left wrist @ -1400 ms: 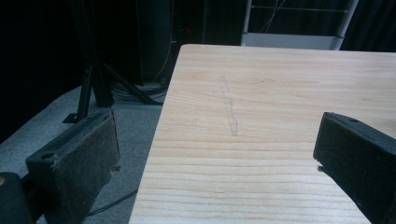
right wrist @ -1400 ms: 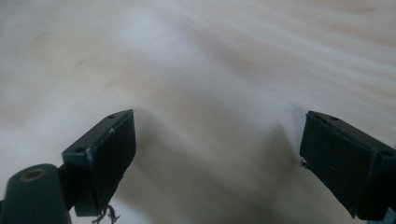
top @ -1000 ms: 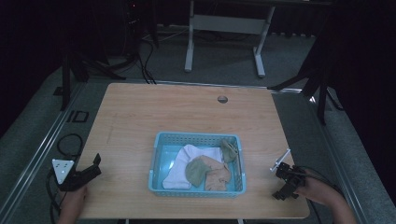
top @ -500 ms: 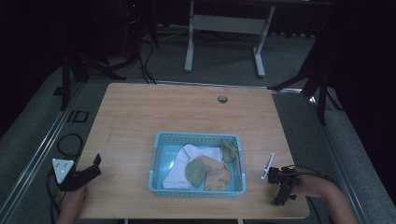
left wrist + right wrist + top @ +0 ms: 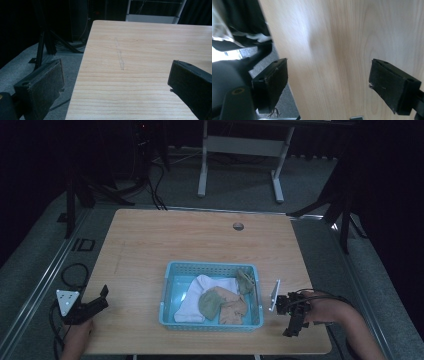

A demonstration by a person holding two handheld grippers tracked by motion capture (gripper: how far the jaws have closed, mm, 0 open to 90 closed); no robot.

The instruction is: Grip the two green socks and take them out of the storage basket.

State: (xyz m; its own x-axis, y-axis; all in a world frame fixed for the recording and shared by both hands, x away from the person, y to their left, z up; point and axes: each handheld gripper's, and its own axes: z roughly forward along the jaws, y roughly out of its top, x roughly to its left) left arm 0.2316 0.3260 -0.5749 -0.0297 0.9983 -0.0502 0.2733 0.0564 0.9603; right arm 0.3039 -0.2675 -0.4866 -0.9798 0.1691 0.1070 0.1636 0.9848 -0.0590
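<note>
A light blue plastic basket (image 5: 168,292) sits on the wooden table (image 5: 200,240), towards the front middle. It holds a white cloth (image 5: 200,292), a green sock (image 5: 210,303), a tan cloth (image 5: 235,309) and another green piece (image 5: 245,281). My left gripper (image 5: 102,300) rests at the table's front left edge, open, with nothing between its jaws. In the left gripper view the gripper (image 5: 115,87) straddles the table's left edge. My right gripper (image 5: 291,329) hovers just right of the basket, tilted, jaws open and empty. The right gripper view has this gripper (image 5: 328,85) over bare wood.
A round cable hole (image 5: 238,226) lies near the table's far edge. A white desk frame (image 5: 240,150) and dark stands (image 5: 345,205) rise beyond the table. Cables (image 5: 70,272) trail on the grey floor at the left.
My right gripper has moved left towards the basket and turned, its grey plate now beside the basket's right wall. The left gripper has stayed still.
</note>
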